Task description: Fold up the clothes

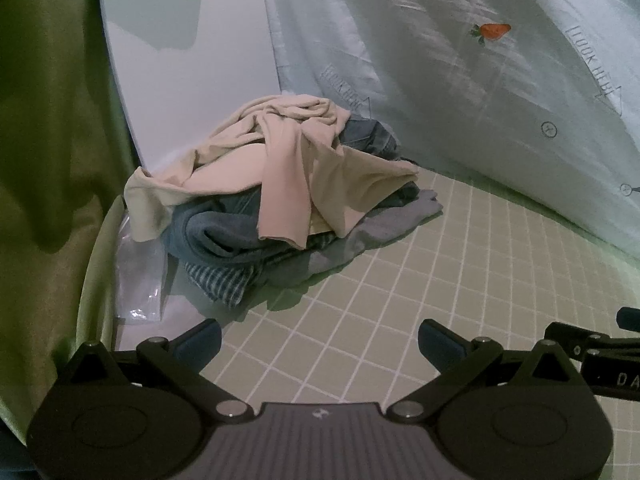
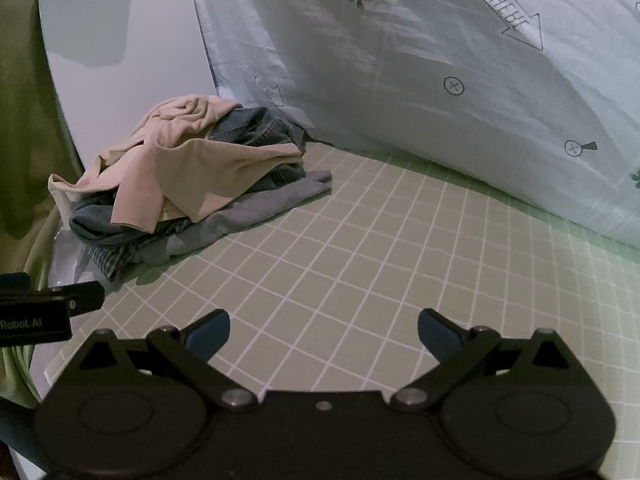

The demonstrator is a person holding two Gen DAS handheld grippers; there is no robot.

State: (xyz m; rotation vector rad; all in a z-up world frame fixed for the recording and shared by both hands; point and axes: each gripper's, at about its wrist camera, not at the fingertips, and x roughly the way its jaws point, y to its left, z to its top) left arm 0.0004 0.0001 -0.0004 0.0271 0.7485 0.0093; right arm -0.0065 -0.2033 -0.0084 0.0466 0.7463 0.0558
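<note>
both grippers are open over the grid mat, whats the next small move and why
Probably reach the left gripper forward to the beige top garment draped over the crumpled pile of denim and grey clothes. Both it and the right gripper are open and hold nothing, the green grid-lined mat offers bare space, and nothing is spread yet.

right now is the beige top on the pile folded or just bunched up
Bunched up, not folded: the beige top drapes in loose wrinkles over the heap of denim and grey clothes, one part hanging down the front.
</note>
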